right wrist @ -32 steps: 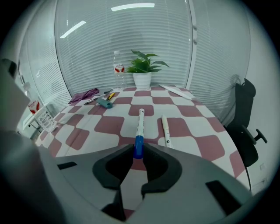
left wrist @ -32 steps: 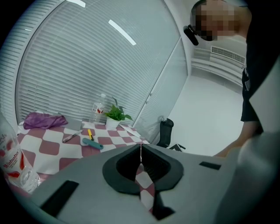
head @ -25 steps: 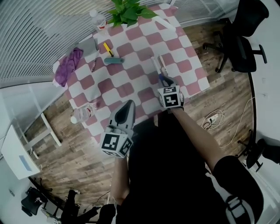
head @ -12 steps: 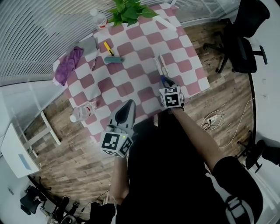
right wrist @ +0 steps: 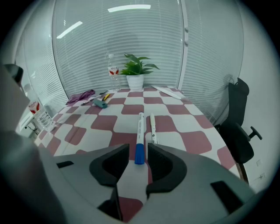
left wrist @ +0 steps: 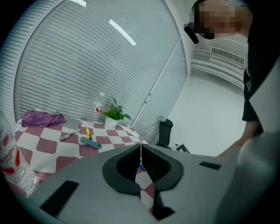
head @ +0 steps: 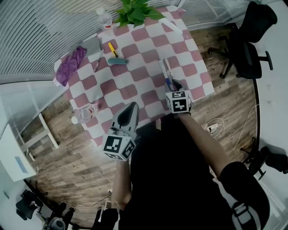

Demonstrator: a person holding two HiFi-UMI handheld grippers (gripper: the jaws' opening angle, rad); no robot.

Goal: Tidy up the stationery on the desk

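Our right gripper (right wrist: 139, 153) had just been opening its jaws, pads now clear of the blue-capped marker (right wrist: 140, 129) lying between them on the checked table (right wrist: 192, 142), just beside a white pen (right wrist: 153, 127). Our left gripper (left wrist: 141, 151) stayed clenched, empty.

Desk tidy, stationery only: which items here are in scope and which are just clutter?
In scope:
- blue-capped marker
- white pen beside it
- teal-handled tool
- small yellow tool
- dark pen

Clutter:
- potted plant
- far water bottle by the plant
- near water bottle at the table's left edge
- purple cloth
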